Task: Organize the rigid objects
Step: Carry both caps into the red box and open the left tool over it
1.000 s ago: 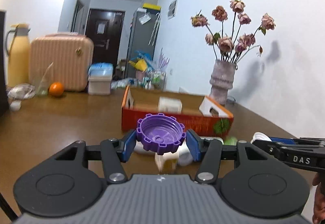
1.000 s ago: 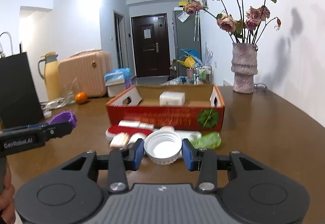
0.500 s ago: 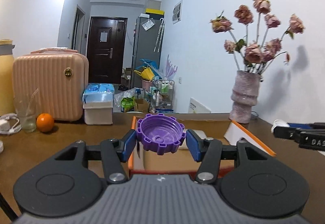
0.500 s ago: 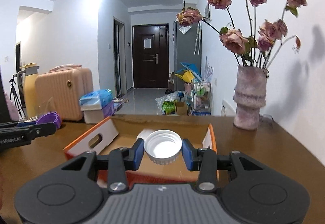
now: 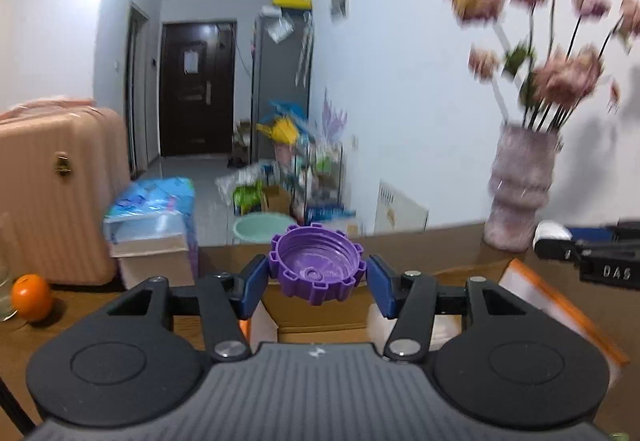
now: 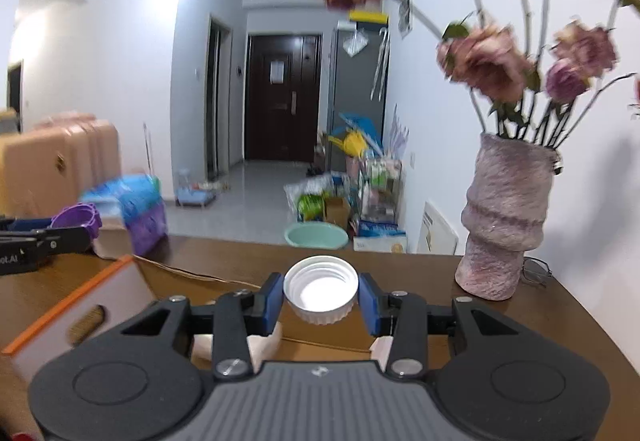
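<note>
Your left tool (image 5: 316, 273) grips the purple cap (image 5: 316, 268), your right tool (image 6: 320, 299) grips the white cap (image 6: 320, 289), both above the cardboard box (image 6: 80, 311).

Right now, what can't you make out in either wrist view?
- Box contents: both views, hidden behind the gripper bodies.
- Table in front of the box: below both frames.
- Flowers: motion-blurred, both views.
- Right gripper in left view: cut off by the edge, white cap barely showing.
- Purple cap underside: hidden.

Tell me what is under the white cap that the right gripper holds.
Under the white cap, held by the right gripper, lies the open cardboard box. Whitish items show inside, but the gripper hides most of its floor.
</note>
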`<action>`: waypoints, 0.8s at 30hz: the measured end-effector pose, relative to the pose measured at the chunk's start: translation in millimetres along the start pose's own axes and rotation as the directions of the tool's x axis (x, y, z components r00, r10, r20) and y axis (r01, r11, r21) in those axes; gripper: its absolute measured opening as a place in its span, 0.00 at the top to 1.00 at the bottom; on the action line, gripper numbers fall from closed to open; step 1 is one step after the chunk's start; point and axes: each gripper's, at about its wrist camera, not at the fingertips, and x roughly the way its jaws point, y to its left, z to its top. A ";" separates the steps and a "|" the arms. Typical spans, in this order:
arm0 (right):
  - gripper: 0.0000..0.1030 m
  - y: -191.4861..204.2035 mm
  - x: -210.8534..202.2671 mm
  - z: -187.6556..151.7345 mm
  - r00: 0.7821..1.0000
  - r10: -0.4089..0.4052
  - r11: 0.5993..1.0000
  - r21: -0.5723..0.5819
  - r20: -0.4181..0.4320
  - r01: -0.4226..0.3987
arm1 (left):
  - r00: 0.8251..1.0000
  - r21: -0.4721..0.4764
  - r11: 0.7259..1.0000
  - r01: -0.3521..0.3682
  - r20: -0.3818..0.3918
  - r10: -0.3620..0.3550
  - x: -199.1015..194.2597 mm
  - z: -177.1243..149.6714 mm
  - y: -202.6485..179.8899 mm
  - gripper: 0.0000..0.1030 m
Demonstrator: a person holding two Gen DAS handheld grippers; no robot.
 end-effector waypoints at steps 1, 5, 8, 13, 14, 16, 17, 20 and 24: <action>0.62 0.8 11.2 1.9 1.000 -0.008 1.000 -0.019 -0.020 0.008 | 0.999 0.003 1.000 -0.005 -0.041 0.005 18.4 0.7 0.7 0.47; 0.62 -7.0 66.1 8.4 0.988 -0.007 0.999 -0.041 -0.154 0.001 | 0.983 -0.007 1.000 -0.006 -0.183 0.005 76.0 0.9 2.5 0.47; 0.62 -7.1 98.3 6.9 0.975 -0.059 0.994 -0.101 -0.215 0.037 | 0.964 -0.039 0.998 0.048 -0.259 -0.056 98.8 4.1 4.9 0.47; 0.62 -8.1 126.0 -1.1 0.946 -0.036 0.994 -0.107 -0.321 0.001 | 0.953 0.007 0.998 0.061 -0.298 -0.056 108.3 0.0 0.5 0.47; 0.62 -7.4 128.1 -4.1 0.943 -0.036 0.994 -0.110 -0.332 -0.001 | 0.954 0.009 0.998 0.065 -0.295 -0.059 108.8 0.2 -0.6 0.47; 0.61 -6.9 132.5 -8.7 0.928 -0.020 0.995 -0.100 -0.373 -0.019 | 0.952 0.022 0.998 0.065 -0.300 -0.056 108.9 -0.1 -3.9 0.47; 0.61 -7.0 132.8 -9.1 0.926 -0.006 0.995 -0.094 -0.378 -0.031 | 0.948 0.023 0.998 0.064 -0.313 -0.054 111.2 -0.5 -3.5 0.47; 0.62 -7.1 141.5 -12.1 0.905 -0.008 0.995 -0.096 -0.425 -0.036 | 0.930 0.006 0.998 0.065 -0.363 -0.058 119.1 -1.7 -2.1 0.44; 0.61 -9.3 140.2 -13.2 0.906 0.003 0.997 -0.070 -0.423 -0.036 | 0.920 0.004 0.998 0.064 -0.388 -0.057 119.5 -2.8 -1.5 0.38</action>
